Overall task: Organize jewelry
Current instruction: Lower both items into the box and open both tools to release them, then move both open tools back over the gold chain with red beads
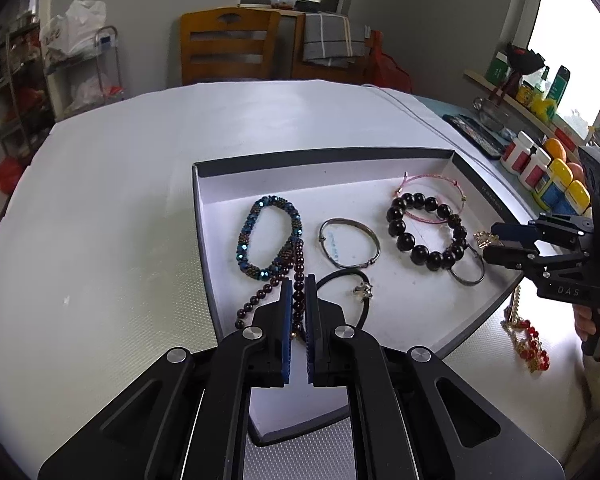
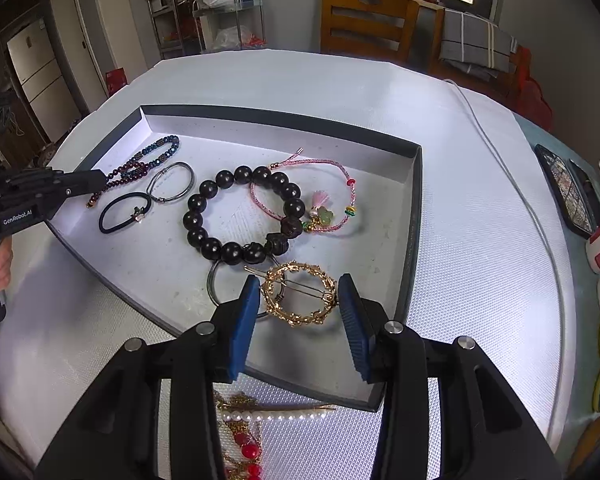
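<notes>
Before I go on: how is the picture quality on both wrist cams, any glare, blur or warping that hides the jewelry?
Left wrist view: window blown out at right, tray edges bowed by fisheye, dark red bead strand sharp. Right wrist view: even light, gold wreath clip crisp, soft shadows only, corners vignetted black, table rim curved.

Tray (image 2: 414, 208) sits on the table (image 2: 480, 184), bracelets inside it: big bead bracelet (image 2: 204, 196) middle, thin bangle (image 2: 171, 182) to its left.

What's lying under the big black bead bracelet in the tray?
Under the black bead bracelet, a pink cord bracelet passes beneath its far side, and a thin metal ring pokes out beneath its near edge. How far either runs underneath is covered by the beads.
</notes>
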